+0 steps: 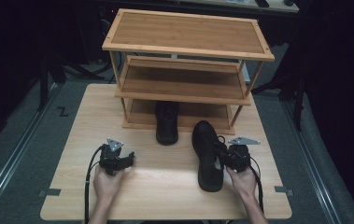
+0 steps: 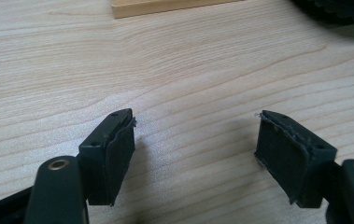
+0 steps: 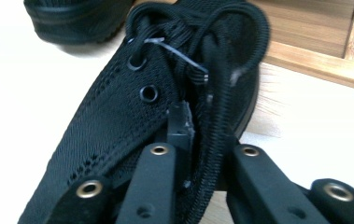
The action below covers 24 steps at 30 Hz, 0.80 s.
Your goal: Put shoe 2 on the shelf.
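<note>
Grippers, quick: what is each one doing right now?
Left gripper: open, nothing between its jaws, over bare table.
Right gripper: closed on the black shoe's side wall.

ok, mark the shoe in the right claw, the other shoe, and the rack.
held shoe (image 1: 208,163): high view, on its upper.
second shoe (image 1: 167,126): high view, on its upper.
wooden rack (image 1: 188,32): high view, on its top shelf.
</note>
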Tool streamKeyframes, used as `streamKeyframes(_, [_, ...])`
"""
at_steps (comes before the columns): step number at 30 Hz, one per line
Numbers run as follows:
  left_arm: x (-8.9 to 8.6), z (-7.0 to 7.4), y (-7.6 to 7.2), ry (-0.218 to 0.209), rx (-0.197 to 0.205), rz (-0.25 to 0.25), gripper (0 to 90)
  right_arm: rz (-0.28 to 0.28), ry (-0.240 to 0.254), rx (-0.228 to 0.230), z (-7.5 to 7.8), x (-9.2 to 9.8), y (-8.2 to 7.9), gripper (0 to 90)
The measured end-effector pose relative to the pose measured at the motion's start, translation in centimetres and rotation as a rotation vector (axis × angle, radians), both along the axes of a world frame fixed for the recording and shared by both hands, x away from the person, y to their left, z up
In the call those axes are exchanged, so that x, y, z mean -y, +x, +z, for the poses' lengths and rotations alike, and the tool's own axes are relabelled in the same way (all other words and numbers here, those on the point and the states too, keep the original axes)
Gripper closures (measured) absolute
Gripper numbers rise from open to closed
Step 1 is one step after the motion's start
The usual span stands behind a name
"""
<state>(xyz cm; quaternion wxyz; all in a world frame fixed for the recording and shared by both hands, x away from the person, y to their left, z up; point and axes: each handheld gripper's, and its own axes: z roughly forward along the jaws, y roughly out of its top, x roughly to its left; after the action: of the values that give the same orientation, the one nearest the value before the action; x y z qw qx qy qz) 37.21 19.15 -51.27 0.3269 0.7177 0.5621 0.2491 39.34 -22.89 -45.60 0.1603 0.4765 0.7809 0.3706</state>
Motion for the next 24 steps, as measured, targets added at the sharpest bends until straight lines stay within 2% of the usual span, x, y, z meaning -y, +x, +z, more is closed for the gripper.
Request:
streamKeyframes(5, [0.0,0.0,0.0,0.000,0.000,0.000,28.4,-0.013,0.049,-0.009,0.3,0.0,0.2,88.2])
streamKeyframes(10, [0.0,0.0,0.0,0.000,0.000,0.000,28.4,-0.012,0.067,-0.012,0.5,-0.3,0.4,88.3])
streamKeyframes(15, [0.0,0.0,0.0,0.000,0.000,0.000,28.4,-0.022,0.074,0.011,1.2,-0.5,0.8,88.2])
streamKeyframes(21, [0.0,0.0,0.0,0.001,0.000,-0.007,28.3,-0.050,0.115,0.026,2.3,-0.5,1.8,88.2])
streamKeyframes(24, [0.0,0.0,0.0,0.000,0.000,-0.010,28.3,-0.068,0.121,0.033,2.7,-0.8,2.4,88.1])
